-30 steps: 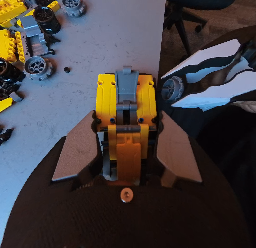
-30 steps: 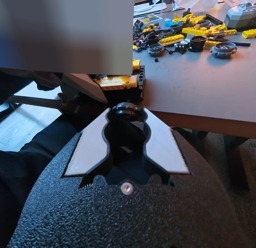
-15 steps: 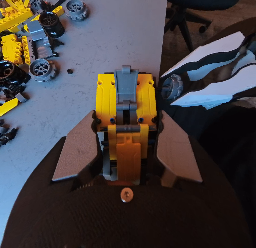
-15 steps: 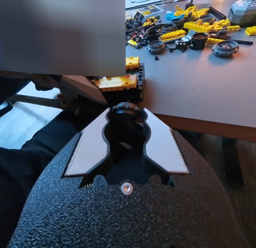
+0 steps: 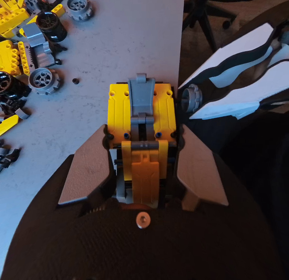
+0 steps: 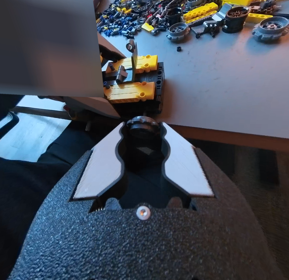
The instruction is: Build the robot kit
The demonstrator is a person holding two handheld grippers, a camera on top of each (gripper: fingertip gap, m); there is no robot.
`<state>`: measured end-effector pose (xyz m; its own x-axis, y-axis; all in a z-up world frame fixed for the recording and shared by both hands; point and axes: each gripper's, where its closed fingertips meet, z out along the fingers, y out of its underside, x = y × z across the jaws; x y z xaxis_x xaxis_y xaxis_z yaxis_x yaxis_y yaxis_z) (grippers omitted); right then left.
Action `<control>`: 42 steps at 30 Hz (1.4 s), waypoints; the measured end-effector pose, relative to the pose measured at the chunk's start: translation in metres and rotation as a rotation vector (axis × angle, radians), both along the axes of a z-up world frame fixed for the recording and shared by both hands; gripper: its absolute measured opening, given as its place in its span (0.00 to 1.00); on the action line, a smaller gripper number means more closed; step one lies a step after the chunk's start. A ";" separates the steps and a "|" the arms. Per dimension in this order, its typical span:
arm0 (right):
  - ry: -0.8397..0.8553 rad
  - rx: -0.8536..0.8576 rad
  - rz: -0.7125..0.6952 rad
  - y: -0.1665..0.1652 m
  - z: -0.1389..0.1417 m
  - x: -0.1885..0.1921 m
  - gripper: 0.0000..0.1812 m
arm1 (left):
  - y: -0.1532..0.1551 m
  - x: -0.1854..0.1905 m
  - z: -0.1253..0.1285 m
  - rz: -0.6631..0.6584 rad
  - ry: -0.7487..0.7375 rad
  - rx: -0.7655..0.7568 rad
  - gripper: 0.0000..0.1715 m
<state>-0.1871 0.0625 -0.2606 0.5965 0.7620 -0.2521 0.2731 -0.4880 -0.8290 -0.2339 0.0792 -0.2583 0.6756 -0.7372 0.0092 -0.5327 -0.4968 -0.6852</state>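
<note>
Behind both claws — loose bricks.

yellow-and-grey brick assembly, grey wheel hub, grey table

A mosaic patch hides most of the left hand-held gripper; the yellow bricks run off-frame.

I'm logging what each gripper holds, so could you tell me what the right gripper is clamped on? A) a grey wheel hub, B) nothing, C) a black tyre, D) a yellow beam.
A: the right gripper is shut on a grey wheel hub, held beside the yellow and grey brick assembly in the left gripper.
</note>
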 end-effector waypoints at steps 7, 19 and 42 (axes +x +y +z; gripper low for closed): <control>0.133 -0.083 -0.054 0.001 0.003 -0.002 0.23 | 0.000 0.000 -0.001 -0.010 -0.027 -0.019 0.51; 0.142 -0.096 -0.054 0.003 0.006 -0.005 0.22 | -0.002 0.001 0.000 -0.039 -0.041 -0.041 0.51; 0.015 -0.021 0.141 -0.005 0.003 -0.015 0.29 | 0.004 -0.017 -0.002 -0.198 -0.017 -0.071 0.51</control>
